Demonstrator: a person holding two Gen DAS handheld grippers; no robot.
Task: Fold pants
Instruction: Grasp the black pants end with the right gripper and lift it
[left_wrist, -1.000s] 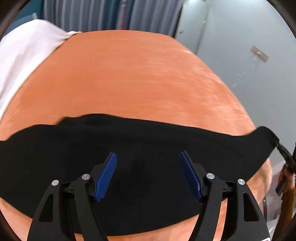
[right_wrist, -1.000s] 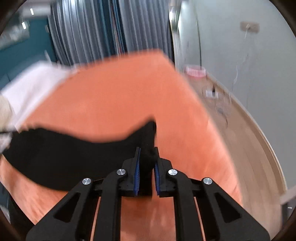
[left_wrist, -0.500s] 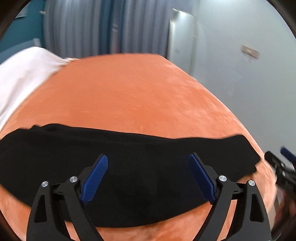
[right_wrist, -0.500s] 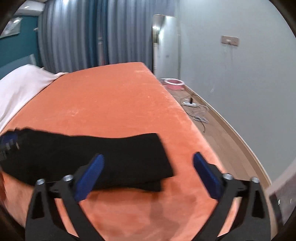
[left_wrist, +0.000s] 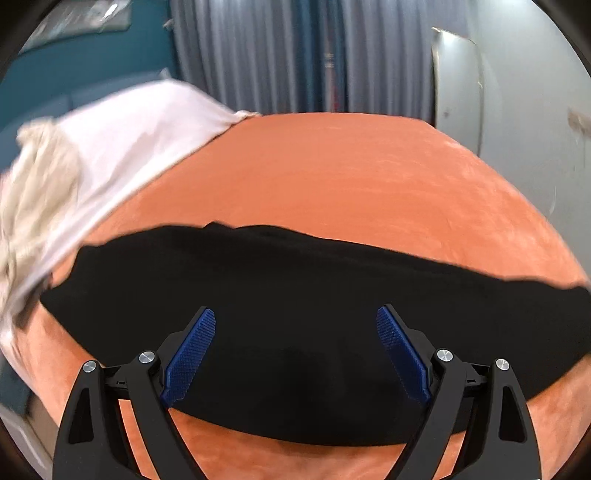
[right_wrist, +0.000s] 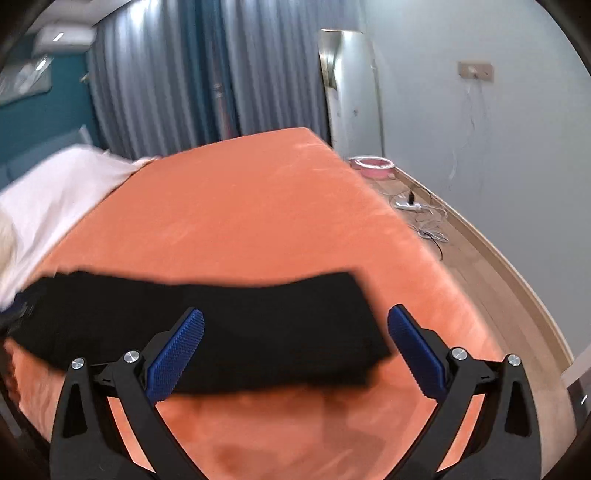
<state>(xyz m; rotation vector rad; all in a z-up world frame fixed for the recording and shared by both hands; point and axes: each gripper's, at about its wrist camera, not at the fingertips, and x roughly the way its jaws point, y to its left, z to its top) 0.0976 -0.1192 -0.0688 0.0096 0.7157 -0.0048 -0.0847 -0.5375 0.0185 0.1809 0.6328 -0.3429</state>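
both claws hang with jaws spread wide and nothing between the pads: the left gripper (left_wrist: 295, 343) over the middle of the cloth, the right gripper (right_wrist: 295, 343) over its right-hand end. each has just been opening, and neither presses on anything now.

largest in view is the orange bed cover (right_wrist: 236, 206), which fills most of both views; a white sheet (left_wrist: 140, 129) lies bunched at its far left. on the near part of the cover lie the black pants (left_wrist: 295, 295), flat, in a long band.

that band's long axis runs left to right, crosswise to the way both claws point. from the right wrist view the band's squared right end (right_wrist: 354, 306) sits between the right claw's fingers, just ahead of them, so the right hand is the nearer one to that end. the left end lies well apart from it, toward the white sheet, off to the left of the left claw.

the pants look matte, soft and already doubled lengthwise, with layered edges showing at the right end. i judge 1 more fold, end over end, remains.
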